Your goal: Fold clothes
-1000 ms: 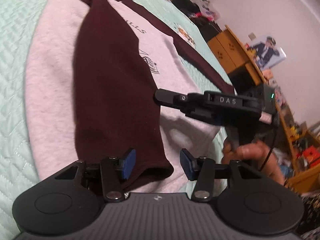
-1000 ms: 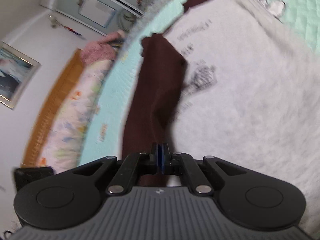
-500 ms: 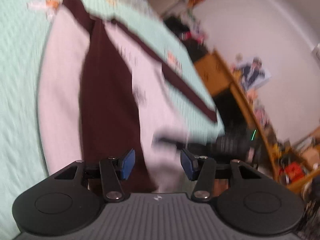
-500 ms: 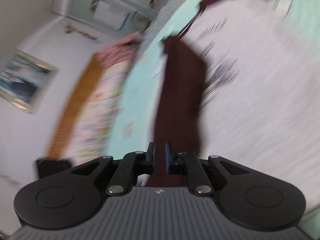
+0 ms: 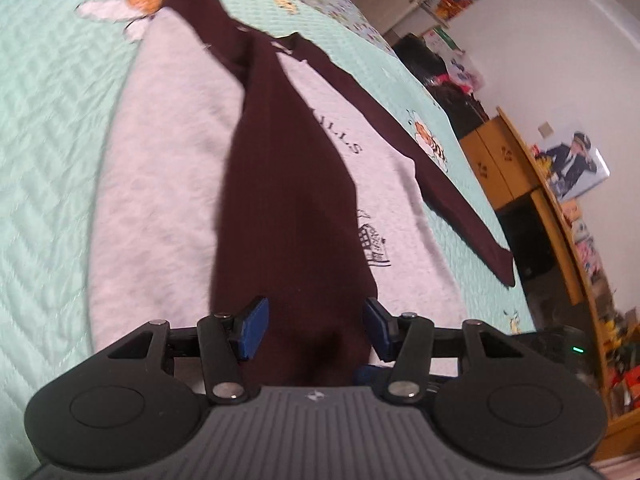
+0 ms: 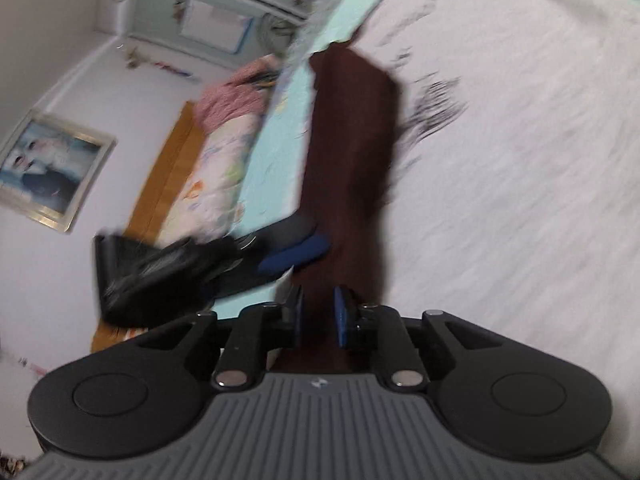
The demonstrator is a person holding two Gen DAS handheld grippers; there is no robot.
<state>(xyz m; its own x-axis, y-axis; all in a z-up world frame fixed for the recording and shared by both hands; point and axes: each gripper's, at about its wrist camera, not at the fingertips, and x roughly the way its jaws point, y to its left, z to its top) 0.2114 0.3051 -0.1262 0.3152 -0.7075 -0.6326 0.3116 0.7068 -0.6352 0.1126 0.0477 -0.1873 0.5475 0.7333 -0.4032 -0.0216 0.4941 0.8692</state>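
A pale grey sweatshirt [image 5: 160,168] with maroon sleeves lies flat on a mint quilted bedspread [image 5: 48,128]. One maroon sleeve [image 5: 288,208] is folded lengthwise over the grey body. The other sleeve [image 5: 460,200] stretches out to the right. My left gripper [image 5: 316,328] is open, low over the near end of the folded sleeve, with a pad at each side of it. My right gripper [image 6: 320,316] has a narrow gap between its pads and is closing; the same sleeve [image 6: 352,152] runs through that gap. The left gripper's blue pad [image 6: 296,254] shows blurred close by.
Yellow wooden cabinets [image 5: 504,164] and cluttered shelves line the wall to the right of the bed. A pillow and pink blanket [image 6: 228,104] lie at the wooden headboard. A framed picture [image 6: 44,172] hangs on the wall. The right gripper's body with a green light [image 5: 576,349] is beside my left one.
The right gripper was shut on the lifted sleeve; its pads have since parted and it has sunk. The sleeve now lies flat on the shirt. The left gripper slid over the sleeve's near end.
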